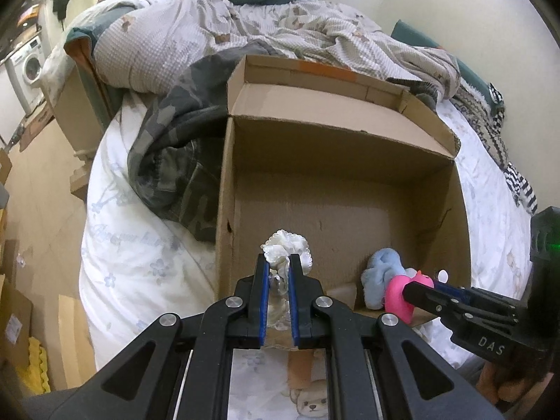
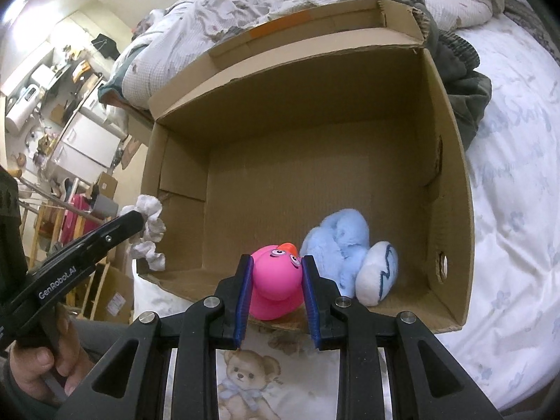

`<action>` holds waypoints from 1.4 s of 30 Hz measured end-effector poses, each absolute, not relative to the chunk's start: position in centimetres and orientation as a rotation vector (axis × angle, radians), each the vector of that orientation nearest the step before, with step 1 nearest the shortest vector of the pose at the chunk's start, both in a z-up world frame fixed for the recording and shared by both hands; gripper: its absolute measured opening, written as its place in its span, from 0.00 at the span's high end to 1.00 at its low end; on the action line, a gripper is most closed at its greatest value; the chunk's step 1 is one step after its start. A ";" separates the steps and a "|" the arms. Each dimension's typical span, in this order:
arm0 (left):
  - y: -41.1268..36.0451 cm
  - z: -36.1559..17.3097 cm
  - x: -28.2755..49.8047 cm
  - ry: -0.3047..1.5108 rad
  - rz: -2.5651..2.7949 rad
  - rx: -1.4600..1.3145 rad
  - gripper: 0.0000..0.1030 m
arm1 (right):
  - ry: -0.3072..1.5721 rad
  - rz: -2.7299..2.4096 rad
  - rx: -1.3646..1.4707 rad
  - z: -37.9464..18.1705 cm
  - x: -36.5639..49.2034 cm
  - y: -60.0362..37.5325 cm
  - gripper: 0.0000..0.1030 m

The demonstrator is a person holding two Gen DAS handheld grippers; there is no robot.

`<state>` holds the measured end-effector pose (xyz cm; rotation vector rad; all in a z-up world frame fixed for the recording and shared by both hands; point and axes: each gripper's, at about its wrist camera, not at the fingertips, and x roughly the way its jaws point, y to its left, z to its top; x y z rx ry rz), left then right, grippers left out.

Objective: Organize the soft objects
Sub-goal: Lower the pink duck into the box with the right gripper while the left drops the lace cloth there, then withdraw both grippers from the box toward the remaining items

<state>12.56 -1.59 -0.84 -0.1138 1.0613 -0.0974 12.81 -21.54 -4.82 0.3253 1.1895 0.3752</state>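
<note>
Left gripper (image 1: 279, 262) is clamped tight on a white frilly scrunchie (image 1: 287, 249), jaws almost together, the ruffles bunching out past the tips; it hangs at the near left corner of the cardboard box (image 1: 350, 147), about 7 o'clock on the box floor; in the right wrist view the same scrunchie (image 2: 148, 231) dangles just over the box's left rim. Right gripper (image 2: 275, 273) is closed on a pink rubber duck (image 2: 276, 280), blue pads pressing both sides of its head, the jaws held part-way apart by the toy; the duck sits at the near edge of the box (image 2: 451, 210), around 6 o'clock. Just beside it, at 3 o'clock and touching, lies a pale blue plush toy (image 2: 341, 241) on the box floor. Around the box: white floral bedsheet (image 2: 507, 245); rumpled quilt (image 1: 217, 24) at 12 o'clock; dark grey garment (image 1: 175, 161) pressed against the box's wall at 9 o'clock in the left wrist view.
</note>
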 end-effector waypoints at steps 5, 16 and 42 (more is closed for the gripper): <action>-2.2 -1.7 12.7 1.090 -0.111 -0.109 0.91 | 1.193 0.370 0.327 -4.9 12.9 -21.6 0.72; -2.4 -2.1 12.6 1.104 -0.130 -0.115 0.87 | 1.208 0.362 0.331 -5.1 13.0 -21.7 0.72; -2.2 -1.5 12.1 1.088 -0.087 -0.098 0.36 | 1.182 0.349 0.415 -5.0 12.9 -22.7 0.13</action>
